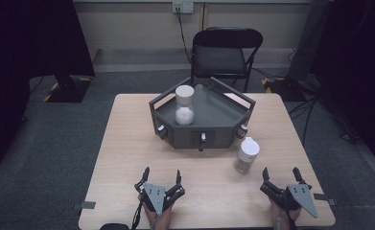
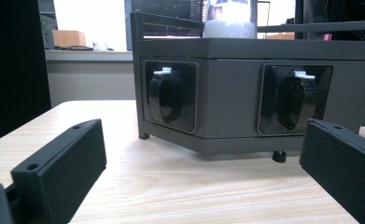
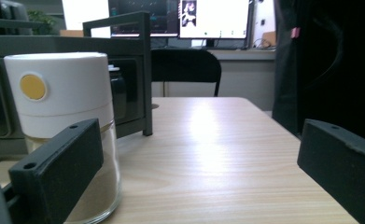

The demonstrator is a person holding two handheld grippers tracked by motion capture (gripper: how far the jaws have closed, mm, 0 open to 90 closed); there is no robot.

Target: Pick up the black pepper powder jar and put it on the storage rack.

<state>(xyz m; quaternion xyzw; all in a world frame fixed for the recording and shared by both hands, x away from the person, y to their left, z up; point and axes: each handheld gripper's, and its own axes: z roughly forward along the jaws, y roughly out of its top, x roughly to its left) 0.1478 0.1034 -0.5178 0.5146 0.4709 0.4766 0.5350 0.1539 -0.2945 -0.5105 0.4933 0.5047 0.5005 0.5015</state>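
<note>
A dark grey hexagonal tray (image 1: 226, 111) stands on the wooden table (image 1: 127, 143), with knobs on its front faces. Inside it two white-capped jars (image 1: 184, 105) are stacked. A third glass jar (image 1: 246, 154) with a white lid, holding tan powder, stands on the table to the tray's front right. My left gripper (image 1: 161, 176) rests open near the front edge, facing the tray (image 2: 227, 98). Open as well, my right gripper (image 1: 281, 174) sits at the front right, the jar (image 3: 63, 130) just ahead of its left jaw.
A black folding chair (image 1: 226, 55) stands behind the table. Black stands and cables lie on the grey carpet at both sides. Bare wood lies between the grippers and the tray.
</note>
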